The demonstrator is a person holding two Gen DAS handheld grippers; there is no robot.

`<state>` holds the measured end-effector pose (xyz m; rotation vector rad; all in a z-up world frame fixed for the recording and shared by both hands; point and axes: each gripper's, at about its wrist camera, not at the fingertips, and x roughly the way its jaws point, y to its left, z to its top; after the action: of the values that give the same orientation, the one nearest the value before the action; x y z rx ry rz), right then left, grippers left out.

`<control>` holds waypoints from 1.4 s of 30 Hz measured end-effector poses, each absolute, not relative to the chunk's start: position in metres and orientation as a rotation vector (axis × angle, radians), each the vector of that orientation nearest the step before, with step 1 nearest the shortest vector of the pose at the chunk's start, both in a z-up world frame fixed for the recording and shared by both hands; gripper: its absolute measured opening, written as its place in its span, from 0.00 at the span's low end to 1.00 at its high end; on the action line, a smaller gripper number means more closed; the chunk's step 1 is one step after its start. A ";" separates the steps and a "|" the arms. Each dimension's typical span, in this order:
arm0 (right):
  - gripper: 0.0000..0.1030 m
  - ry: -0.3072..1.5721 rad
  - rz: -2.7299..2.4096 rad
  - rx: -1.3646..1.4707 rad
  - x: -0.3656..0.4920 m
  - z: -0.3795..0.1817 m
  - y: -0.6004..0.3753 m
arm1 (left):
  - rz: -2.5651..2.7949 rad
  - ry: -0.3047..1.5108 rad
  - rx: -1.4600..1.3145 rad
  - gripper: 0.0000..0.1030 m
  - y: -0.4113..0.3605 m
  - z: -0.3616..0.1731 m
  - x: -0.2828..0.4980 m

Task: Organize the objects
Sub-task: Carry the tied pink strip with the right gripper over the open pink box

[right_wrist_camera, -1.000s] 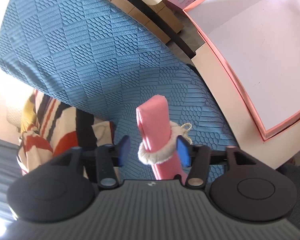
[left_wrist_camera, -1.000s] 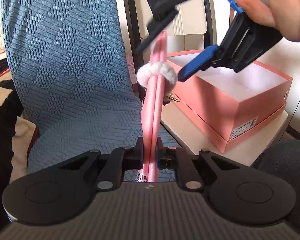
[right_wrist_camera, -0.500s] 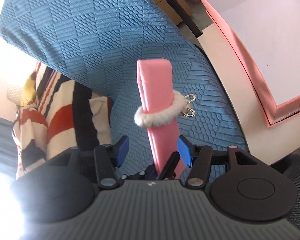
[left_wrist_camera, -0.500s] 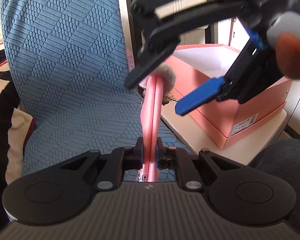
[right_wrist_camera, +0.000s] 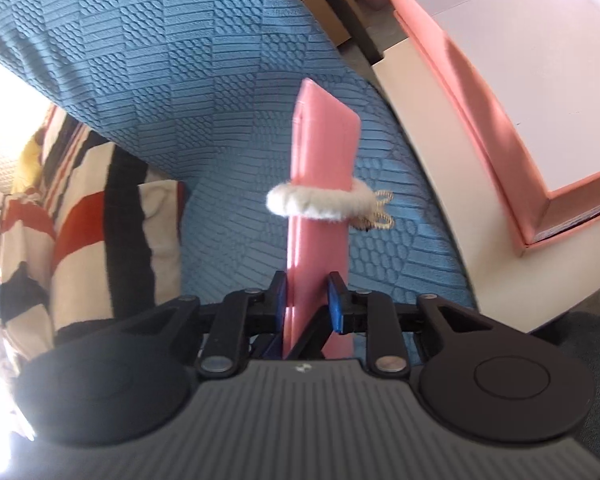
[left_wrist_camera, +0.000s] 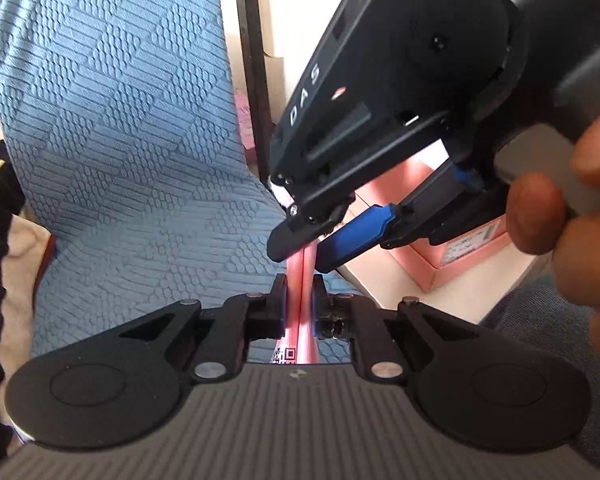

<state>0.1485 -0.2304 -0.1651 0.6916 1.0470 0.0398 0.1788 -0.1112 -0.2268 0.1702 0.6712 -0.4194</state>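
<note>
We are gripping pink strip [left_wrist_camera: 300, 276] in left claw [left_wrist_camera: 299, 300], clamped tight; right claw [right_wrist_camera: 307, 304] closing around strip below fluffy ring [right_wrist_camera: 320, 204], contact unclear. Squeezing firmly before left releasing; pink box [right_wrist_camera: 500, 92] waiting beside, on bench [right_wrist_camera: 432, 152].

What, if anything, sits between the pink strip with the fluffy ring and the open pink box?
Nothing visible blocks the way. The pink strip, wearing the fluffy white ring, is clamped by the left hand-held gripper and the right hand-held gripper. The open pink box lies to its right on a cream surface; its visible interior is bare.
</note>
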 end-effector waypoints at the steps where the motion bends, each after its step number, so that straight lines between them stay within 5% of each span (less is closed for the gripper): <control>1: 0.19 1.046 0.028 0.690 0.147 -0.165 -0.231 | -0.428 0.678 0.164 0.14 -0.112 -0.229 0.180; 8: 0.14 1.053 0.009 0.617 0.132 -0.155 -0.232 | -0.471 0.727 0.066 0.23 -0.107 -0.219 0.171; 19: 0.11 1.012 0.004 0.497 0.115 -0.106 -0.261 | -0.493 0.832 -0.054 0.52 -0.125 -0.166 0.167; 42: 0.11 0.926 -0.014 0.416 0.145 -0.022 -0.375 | -0.451 0.832 -0.168 0.59 -0.170 -0.052 0.253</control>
<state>0.1451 -0.3752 -0.0222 0.4157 0.9264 -0.0141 0.2529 -0.1701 -0.0525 -0.1684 0.8316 -0.4509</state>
